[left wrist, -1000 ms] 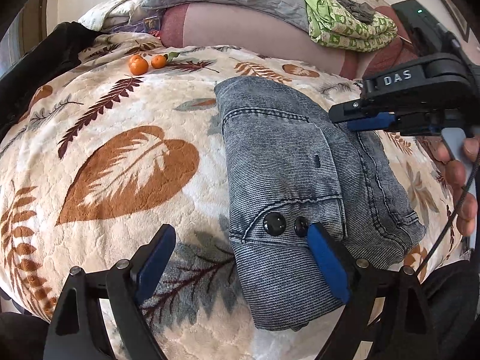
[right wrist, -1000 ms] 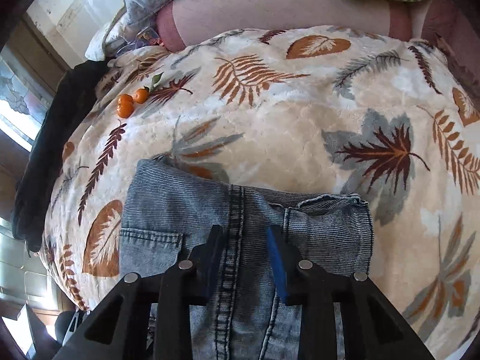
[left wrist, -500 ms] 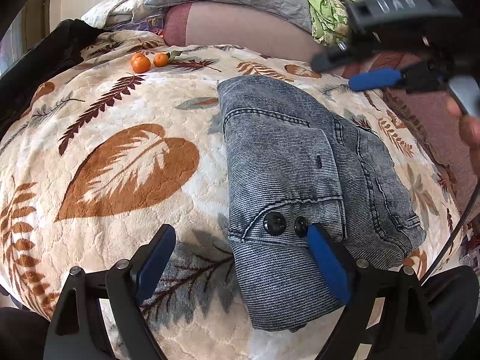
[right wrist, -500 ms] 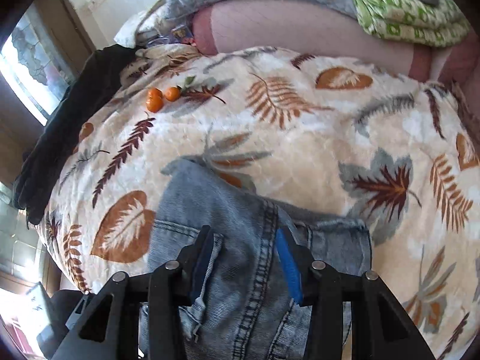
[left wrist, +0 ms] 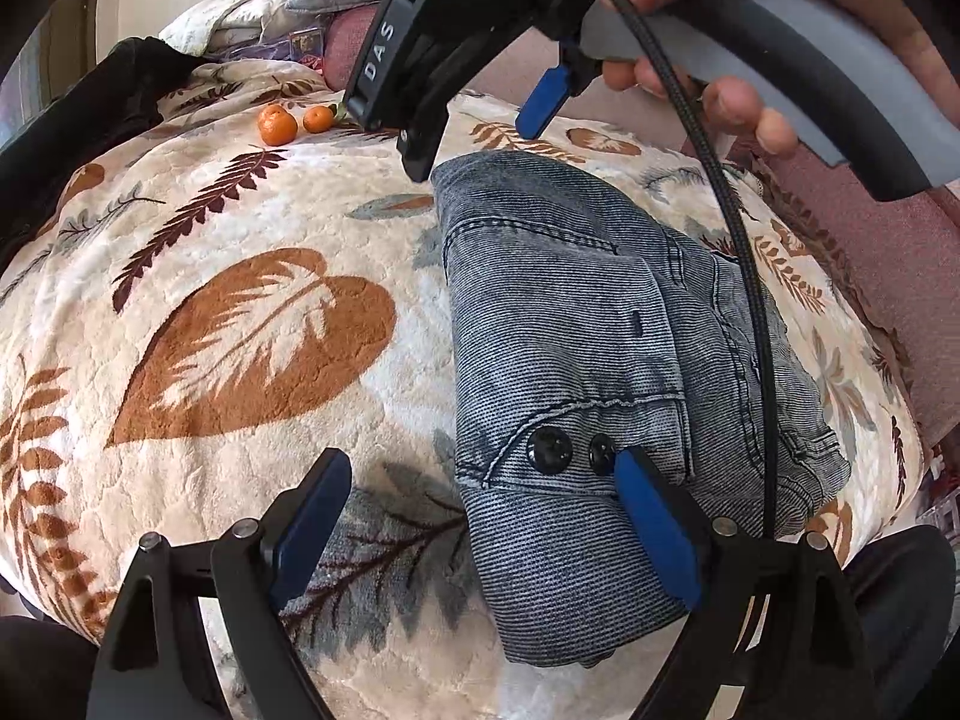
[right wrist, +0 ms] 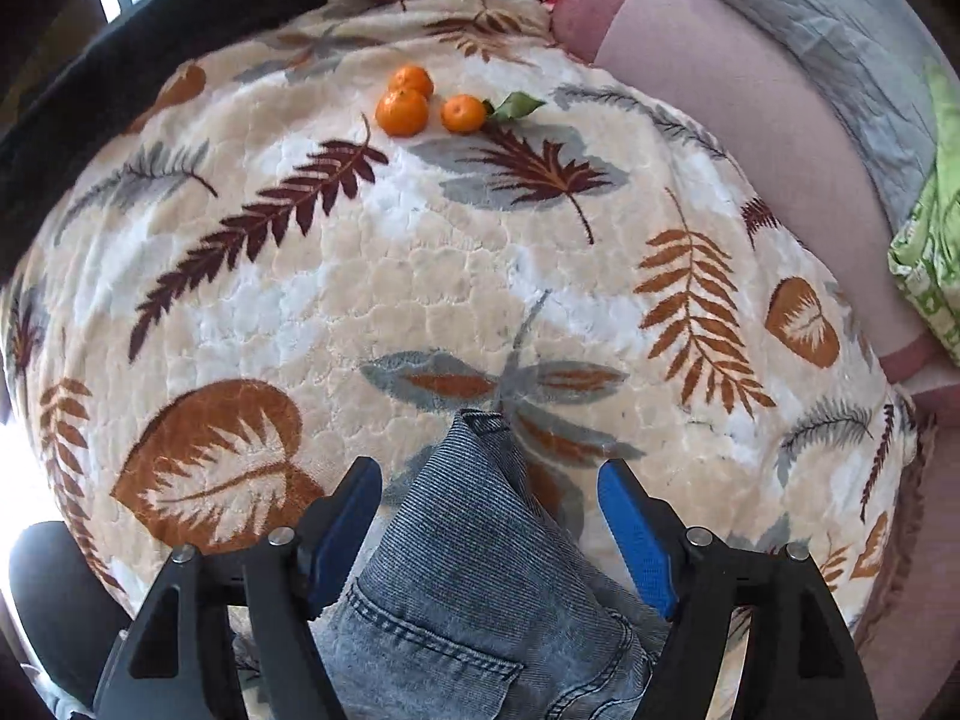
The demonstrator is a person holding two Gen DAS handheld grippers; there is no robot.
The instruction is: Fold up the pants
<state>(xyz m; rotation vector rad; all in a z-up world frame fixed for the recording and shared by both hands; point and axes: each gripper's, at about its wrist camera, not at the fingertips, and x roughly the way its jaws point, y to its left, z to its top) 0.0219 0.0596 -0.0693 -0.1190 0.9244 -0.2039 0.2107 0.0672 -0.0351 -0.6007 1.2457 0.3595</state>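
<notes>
The grey-blue denim pants (left wrist: 576, 360) lie folded into a compact bundle on the leaf-patterned blanket (left wrist: 240, 300). My left gripper (left wrist: 480, 522) is open and low over the near end of the bundle, its right finger by the two black buttons (left wrist: 567, 453). My right gripper (left wrist: 474, 138) is open and hovers over the far corner of the pants. In the right wrist view the pants (right wrist: 474, 570) lie between and below the open right gripper (right wrist: 489, 516).
Tangerines (right wrist: 414, 102) lie on the blanket's far part, also in the left wrist view (left wrist: 294, 123). Pillows and a green patterned cloth (right wrist: 930, 240) lie along the pink headboard side. Dark fabric (left wrist: 72, 114) covers the left edge.
My right gripper has opened from nearly shut. It lifted off the pants and swung up and over to their far corner. The left gripper has stayed put.
</notes>
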